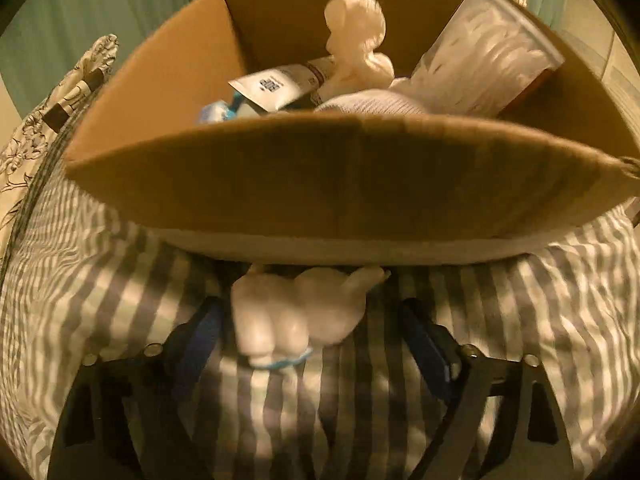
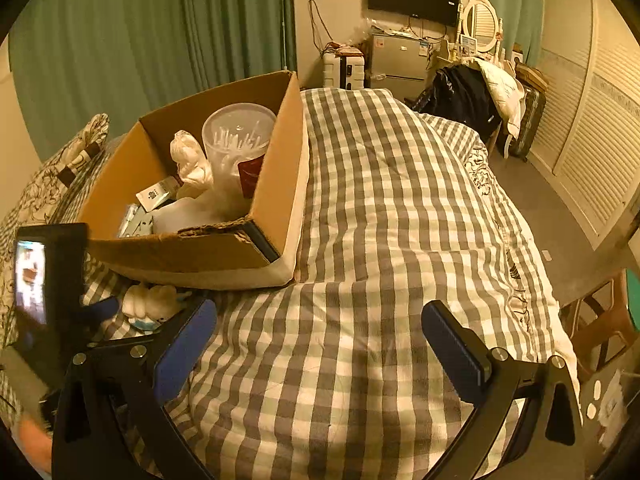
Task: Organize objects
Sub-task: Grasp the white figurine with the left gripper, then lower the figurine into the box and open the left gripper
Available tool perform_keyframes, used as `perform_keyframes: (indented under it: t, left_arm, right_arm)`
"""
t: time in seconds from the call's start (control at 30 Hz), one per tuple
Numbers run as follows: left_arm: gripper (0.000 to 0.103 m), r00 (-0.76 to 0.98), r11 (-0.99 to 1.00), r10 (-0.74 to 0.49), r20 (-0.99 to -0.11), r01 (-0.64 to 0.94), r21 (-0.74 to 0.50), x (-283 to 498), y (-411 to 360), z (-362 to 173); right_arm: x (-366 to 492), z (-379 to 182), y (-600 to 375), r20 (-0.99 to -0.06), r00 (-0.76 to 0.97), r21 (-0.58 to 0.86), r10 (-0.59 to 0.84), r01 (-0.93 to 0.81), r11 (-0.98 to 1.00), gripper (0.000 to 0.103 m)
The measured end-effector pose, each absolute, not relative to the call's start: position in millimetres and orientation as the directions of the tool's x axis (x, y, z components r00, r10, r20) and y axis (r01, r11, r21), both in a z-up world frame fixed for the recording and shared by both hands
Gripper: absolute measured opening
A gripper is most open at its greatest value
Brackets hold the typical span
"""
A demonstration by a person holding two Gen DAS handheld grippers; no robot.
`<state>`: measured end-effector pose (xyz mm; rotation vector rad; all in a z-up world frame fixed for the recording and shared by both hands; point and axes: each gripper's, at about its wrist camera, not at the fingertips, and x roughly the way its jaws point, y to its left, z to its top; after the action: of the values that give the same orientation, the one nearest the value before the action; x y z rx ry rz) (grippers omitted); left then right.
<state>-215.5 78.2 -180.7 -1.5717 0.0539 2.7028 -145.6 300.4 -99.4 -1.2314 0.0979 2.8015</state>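
Note:
An open cardboard box point(image 1: 340, 184) point(image 2: 192, 248) stands on the checked bedspread point(image 2: 380, 220). It holds a white plush figure point(image 1: 356, 40), a tube point(image 1: 276, 86), a clear tub of cotton swabs point(image 1: 488, 60) point(image 2: 236, 132) and white cloth. A small white plush toy with a blue band point(image 1: 296, 312) point(image 2: 150, 304) lies on the bed against the box's near wall. My left gripper point(image 1: 312, 344) is open, its blue pads on either side of the toy. My right gripper point(image 2: 320, 344) is open and empty above the bedspread, right of the box.
A flowered pillow point(image 2: 52, 176) lies left of the box. Green curtains point(image 2: 120, 40) hang behind. A chair with clothes point(image 2: 472, 88), a fridge point(image 2: 400, 56) and a wardrobe point(image 2: 592, 120) stand beyond the bed; a stool point(image 2: 600, 320) is at the right.

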Motion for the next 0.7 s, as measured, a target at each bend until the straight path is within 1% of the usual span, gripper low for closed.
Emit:
perform_keyframes:
  t: [0.03, 0.07, 0.1, 0.23, 0.43, 0.53, 0.7]
  left_arm:
    - [0.080, -0.490, -0.999, -0.001, -0.872, -0.031, 0.019, -217, 79, -183]
    - [0.074, -0.484, -0.999, -0.001, -0.875, -0.032, 0.018, -218, 79, -185]
    - [0.064, -0.482, -0.999, -0.002, -0.876, -0.032, 0.020, -218, 79, -185]
    - [0.063, -0.473, -0.999, 0.018, -0.881, -0.044, 0.003, -212, 76, -182]
    - [0.063, -0.472, -0.997, 0.052, -0.880, -0.068, -0.023, -186, 71, -161]
    - [0.063, -0.481, -0.996, 0.079, -0.873, -0.073, -0.050, -170, 65, -145]
    - [0.063, -0.540, -0.993, 0.106, -0.835, -0.096, -0.064, -141, 57, -106]
  right_arm:
    - [-145, -99, 301, -0.735, -0.676, 0.031, 0.045, -0.099, -0.995, 0.103]
    - [-145, -100, 302, -0.734, -0.678, 0.037, 0.042, -0.102, -0.994, 0.103]
    - [-145, -100, 302, -0.734, -0.678, 0.041, 0.041, -0.105, -0.994, 0.103]
    - [-145, -102, 305, -0.741, -0.670, 0.051, 0.042, -0.119, -0.992, 0.103]
    - [-134, -95, 303, -0.737, -0.675, 0.041, 0.049, -0.118, -0.992, 0.103]
    - [-127, -88, 300, -0.732, -0.679, 0.035, 0.053, -0.115, -0.993, 0.103]
    - [-109, -64, 294, -0.702, -0.709, 0.018, 0.063, -0.106, -0.994, 0.103]
